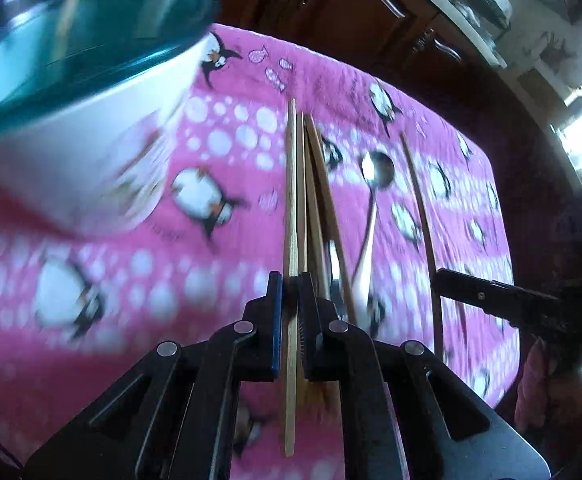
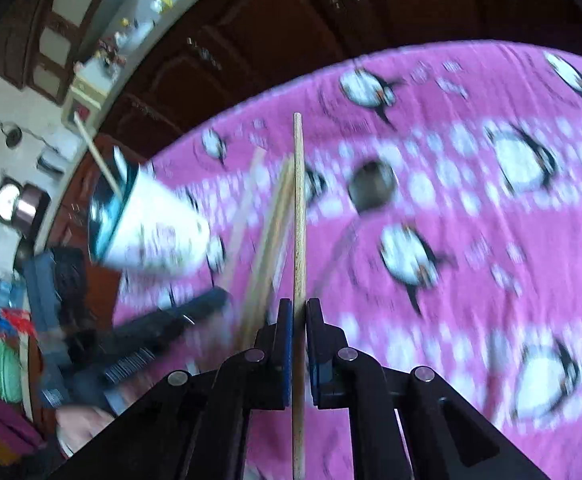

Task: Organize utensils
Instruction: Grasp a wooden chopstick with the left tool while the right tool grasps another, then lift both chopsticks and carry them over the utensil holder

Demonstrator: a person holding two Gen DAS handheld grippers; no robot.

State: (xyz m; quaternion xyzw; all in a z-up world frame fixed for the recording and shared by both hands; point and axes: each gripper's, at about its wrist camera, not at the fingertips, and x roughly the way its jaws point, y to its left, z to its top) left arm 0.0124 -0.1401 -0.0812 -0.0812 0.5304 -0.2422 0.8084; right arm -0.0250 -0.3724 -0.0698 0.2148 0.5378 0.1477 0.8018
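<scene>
**Holding one chopstick in each gripper above the pink cloth**

Left gripper [image 1: 289, 280]: my jaws are closed narrow on a pale wooden chopstick [image 1: 291, 200]. It runs straight through the gap between the pads, its far end pointing ahead over the table, its near end sticking out behind the fingers. Beneath and just right of it, more wooden chopsticks [image 1: 317, 184] lie bunched on the pink penguin-print tablecloth [image 1: 151, 272]. A metal spoon [image 1: 375, 184] lies right of that bunch, bowl away from me. One further single curved-looking chopstick [image 1: 421, 208] lies beyond the spoon.

White cup with a teal rim [image 1: 91, 132]: upper left, near, blurred; thin sticks stand inside it.

Right gripper [image 2: 299, 308]: my jaws are likewise pinched on a speckled light wooden chopstick [image 2: 298, 208], held lengthwise along the fingers, clear of the cloth. In this view the cup is to the left, the loose bunch just left of my stick, the spoon to the right.
</scene>
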